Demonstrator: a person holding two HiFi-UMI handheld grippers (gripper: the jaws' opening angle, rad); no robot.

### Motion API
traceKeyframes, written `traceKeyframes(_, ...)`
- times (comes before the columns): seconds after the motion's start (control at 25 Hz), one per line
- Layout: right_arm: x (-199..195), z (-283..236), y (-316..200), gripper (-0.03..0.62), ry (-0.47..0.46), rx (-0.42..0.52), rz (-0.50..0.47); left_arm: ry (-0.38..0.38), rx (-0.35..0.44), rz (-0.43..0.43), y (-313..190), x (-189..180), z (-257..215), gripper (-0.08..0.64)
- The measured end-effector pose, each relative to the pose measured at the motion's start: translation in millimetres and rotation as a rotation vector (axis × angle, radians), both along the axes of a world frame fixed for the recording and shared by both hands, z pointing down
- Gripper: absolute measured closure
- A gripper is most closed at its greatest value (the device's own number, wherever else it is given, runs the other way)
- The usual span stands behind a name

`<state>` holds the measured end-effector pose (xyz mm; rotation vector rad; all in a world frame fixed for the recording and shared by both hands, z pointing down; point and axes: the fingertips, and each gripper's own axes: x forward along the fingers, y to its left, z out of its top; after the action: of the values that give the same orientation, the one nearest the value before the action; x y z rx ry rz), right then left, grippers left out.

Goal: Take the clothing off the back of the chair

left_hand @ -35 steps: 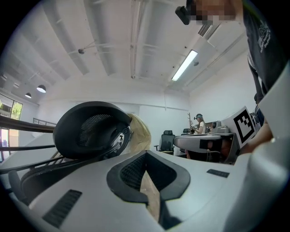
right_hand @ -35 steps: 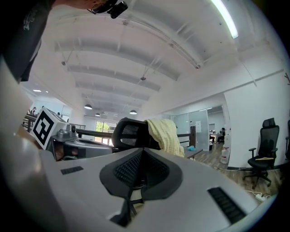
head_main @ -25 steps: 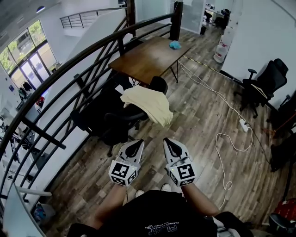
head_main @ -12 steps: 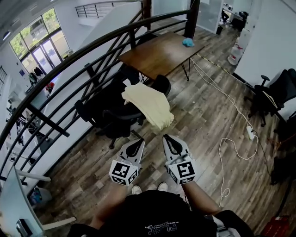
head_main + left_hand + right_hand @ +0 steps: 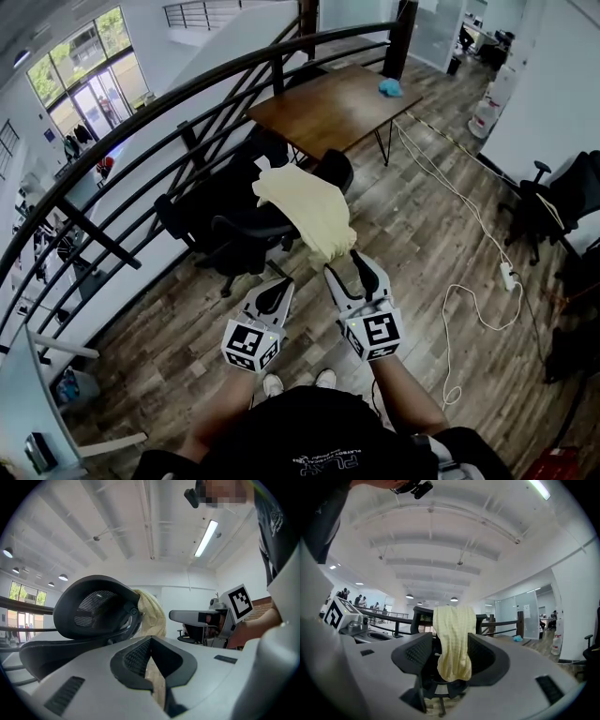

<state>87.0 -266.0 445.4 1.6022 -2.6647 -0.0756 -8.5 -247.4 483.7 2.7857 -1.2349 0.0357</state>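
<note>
The cloth (image 5: pixel 305 208) is pale yellow. It hangs over the back of the black chair (image 5: pixel 230 239), and its low end dangles down the side that faces you. Your right claw (image 5: pixel 344 263) is just at that low end. Its jaws have just been opening and now stand wide. The low end of the cloth shows in the gap between them, but the pads do not pinch it. Your left claw (image 5: pixel 277 289) is beside the right one, a bit nearer to you, and it points at the chair too. Its jaws are close together and there is nothing in them. Both claws point level. The chair stands on a wood floor (image 5: pixel 187 328), with its seat next to a dark railing (image 5: pixel 141 131). Behind the chair is a brown worktop (image 5: pixel 328 108) with a small blue thing (image 5: pixel 389 87) near its far end. A white cable (image 5: pixel 446 328) lies on the floor on your right side, and another black chair (image 5: pixel 558 192) stands well apart by the wall
</note>
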Motion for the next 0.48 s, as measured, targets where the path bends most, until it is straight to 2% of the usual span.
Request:
traceKeyframes(0.12, -4.8, 3.9, -6.1, 0.318, 0.004, -0.010, -0.004, 0.000, 0.004, -0.001, 1.5, -3.5, -1.0, 0.548)
traceKeyframes(0.48, -7.4, 10.5, -28.1, 0.275, 0.036, -0.022, 0.019, -0.009, 0.003, -0.011, 0.1, -17.0, -3.2, 0.548)
